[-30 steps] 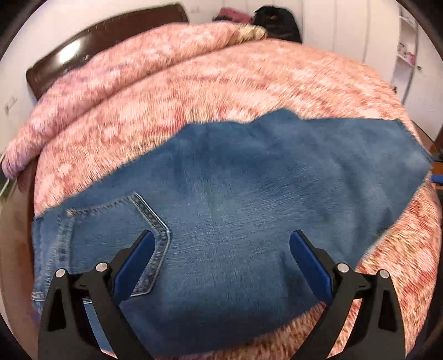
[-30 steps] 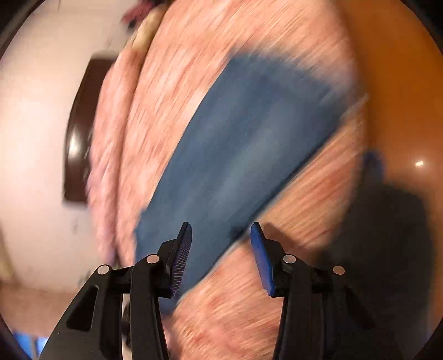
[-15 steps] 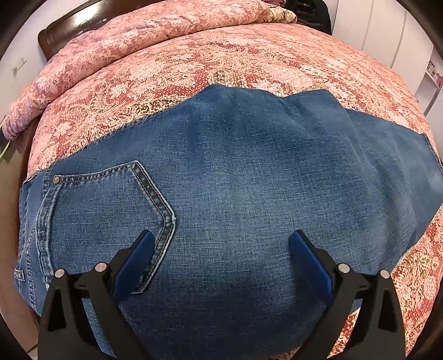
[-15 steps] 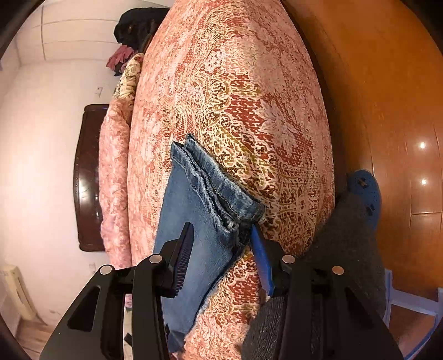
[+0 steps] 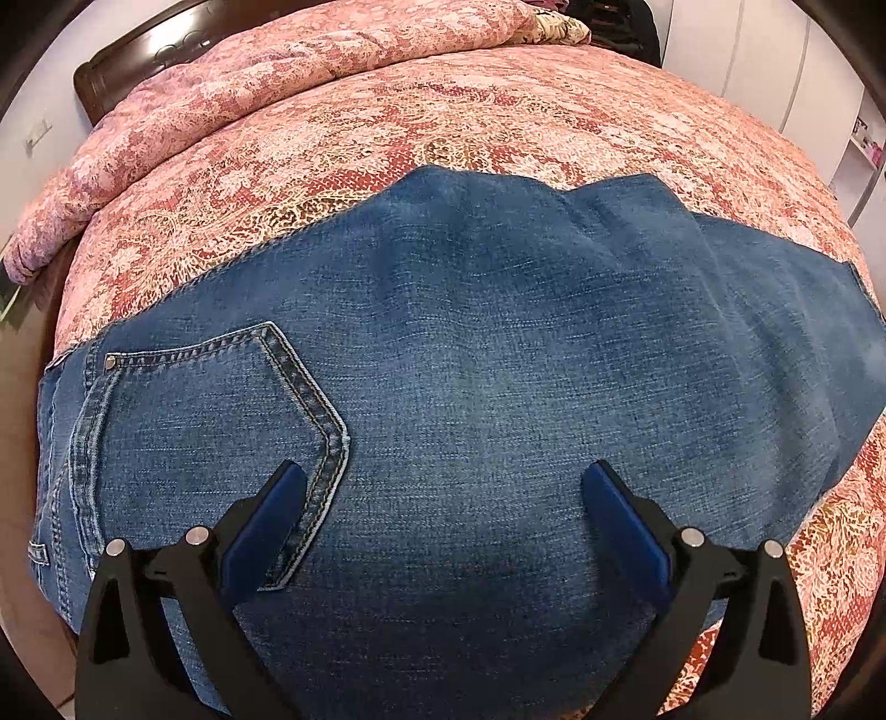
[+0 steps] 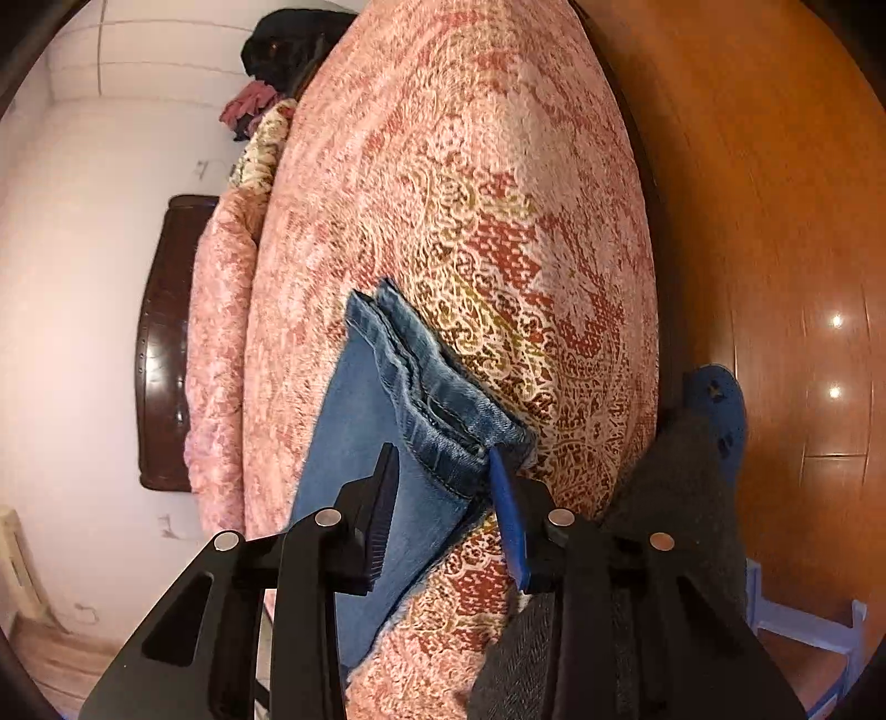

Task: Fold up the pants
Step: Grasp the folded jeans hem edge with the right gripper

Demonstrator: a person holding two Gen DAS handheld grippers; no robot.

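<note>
The right tongs point down at the hem end of one pair of blue denim pants; their jaws have just been closing and now stand narrow, with the stacked leg cuffs between them. The blue-padded finger lies against the cuff edge, while the black ribbed finger sits over the paler denim, and whether it presses there I cannot tell. The left tongs hover wide apart above the seat of the same pants, their two blue pads clear of the cloth, the left pad over the point of the one stitched back pocket. The pants lie flat across the bed's pink and red patterned bedspread, waistband toward the left edge of the left view, legs running right. Beyond lies one rolled pink quilt against one dark wooden headboard. In the right view a person's dark grey trouser leg and one blue slipper stand on the glossy orange-brown wooden floor beside the bed, and a black bundle sits at the far end.
</note>
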